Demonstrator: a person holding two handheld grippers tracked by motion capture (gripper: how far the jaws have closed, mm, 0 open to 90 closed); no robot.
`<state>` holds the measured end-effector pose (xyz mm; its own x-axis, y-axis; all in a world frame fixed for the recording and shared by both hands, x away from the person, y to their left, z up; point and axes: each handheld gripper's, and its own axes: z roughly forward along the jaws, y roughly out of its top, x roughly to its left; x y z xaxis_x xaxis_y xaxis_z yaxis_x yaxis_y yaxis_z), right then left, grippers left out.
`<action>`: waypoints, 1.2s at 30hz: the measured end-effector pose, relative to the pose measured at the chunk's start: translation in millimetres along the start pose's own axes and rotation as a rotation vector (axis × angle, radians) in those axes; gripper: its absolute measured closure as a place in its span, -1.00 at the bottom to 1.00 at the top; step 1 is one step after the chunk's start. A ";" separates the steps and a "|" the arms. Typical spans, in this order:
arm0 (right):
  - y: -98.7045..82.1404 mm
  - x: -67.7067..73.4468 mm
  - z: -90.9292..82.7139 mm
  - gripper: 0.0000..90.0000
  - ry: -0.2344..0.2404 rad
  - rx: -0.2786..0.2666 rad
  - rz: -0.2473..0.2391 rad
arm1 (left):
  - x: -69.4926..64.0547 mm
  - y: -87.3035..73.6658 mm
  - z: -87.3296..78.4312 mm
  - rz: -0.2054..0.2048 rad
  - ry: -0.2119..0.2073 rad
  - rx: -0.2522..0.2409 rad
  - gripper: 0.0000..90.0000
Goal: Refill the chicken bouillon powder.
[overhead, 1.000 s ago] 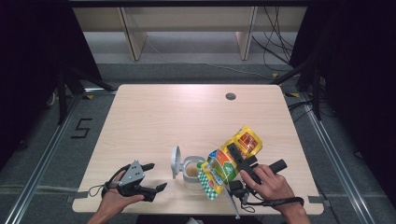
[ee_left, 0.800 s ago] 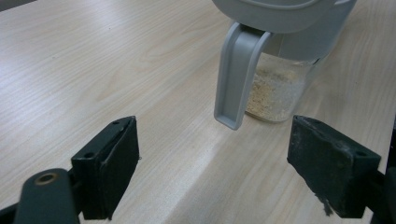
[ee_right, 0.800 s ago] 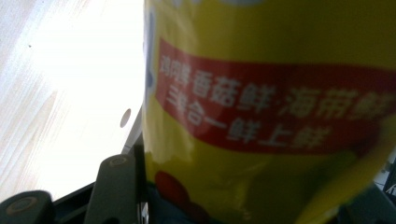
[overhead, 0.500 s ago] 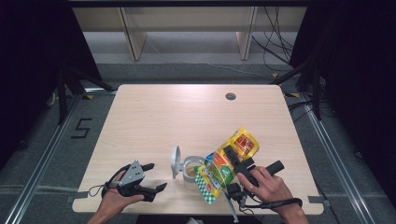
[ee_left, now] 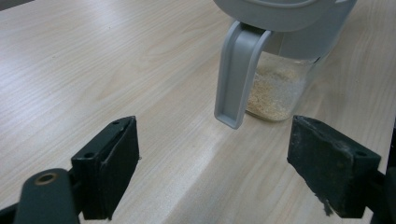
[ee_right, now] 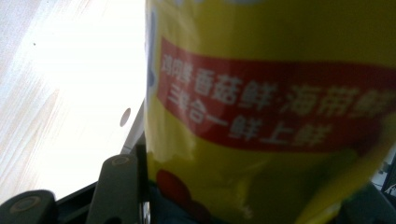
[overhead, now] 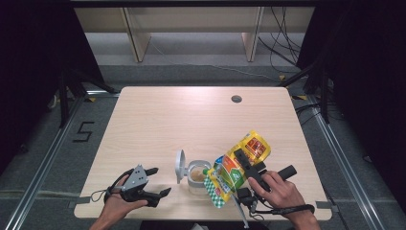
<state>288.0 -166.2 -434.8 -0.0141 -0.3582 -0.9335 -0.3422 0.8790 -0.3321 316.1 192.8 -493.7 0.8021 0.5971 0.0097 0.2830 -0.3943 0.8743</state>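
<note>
A clear jar (overhead: pixel 195 177) holding pale granules stands near the table's front edge, its grey flip lid (overhead: pixel 180 166) swung open to the left. My right gripper (overhead: pixel 245 164) is shut on a yellow and green pouch (overhead: pixel 237 165), which is tilted with its lower end beside the jar's mouth. In the right gripper view the pouch (ee_right: pixel 271 116) sits between the jaws and hides the jar. My left gripper (overhead: pixel 160 181) rests open and empty on the table left of the jar. In the left gripper view the jar (ee_left: pixel 275 88) and its lid (ee_left: pixel 236 74) lie just beyond the wide-apart jaws.
The wooden table (overhead: pixel 191 120) has a round cable hole (overhead: pixel 236 99) at the back right. Cables trail from the right gripper over the front edge. Wooden furniture legs and wires stand on the floor beyond the table.
</note>
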 end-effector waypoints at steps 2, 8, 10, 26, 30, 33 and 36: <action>0.5 -0.9 -1.6 0.06 0.004 0.006 -0.012 | -0.2 0.0 0.0 -0.001 -0.001 -0.003 -0.64; 0.3 -3.3 -3.1 0.07 -0.010 -0.012 -0.041 | -2.6 -1.2 0.7 -0.030 0.006 0.002 -0.64; -0.1 -1.4 -3.3 0.07 -0.007 -0.008 -0.016 | -0.6 -0.4 0.9 0.000 0.006 0.002 -0.64; 1.1 -1.8 -3.8 0.07 0.006 -0.007 -0.007 | -1.5 -0.8 1.0 -0.015 0.010 0.003 -0.64; 2.5 -0.2 -3.0 0.07 0.015 -0.004 -0.005 | -1.3 -0.6 1.3 -0.013 0.006 0.003 -0.64; 1.9 -1.6 -2.4 0.07 0.011 -0.009 -0.018 | -0.3 -0.3 0.9 0.007 0.006 0.006 -0.64; -1.5 -0.9 -3.0 0.07 0.013 0.007 0.004 | -0.8 -0.4 1.0 -0.004 0.006 0.003 -0.64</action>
<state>285.8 -168.2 -433.0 -0.0280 -0.3584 -0.9331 -0.3358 0.8826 -0.3290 315.9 191.8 -494.5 0.7978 0.6028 0.0093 0.2873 -0.3938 0.8731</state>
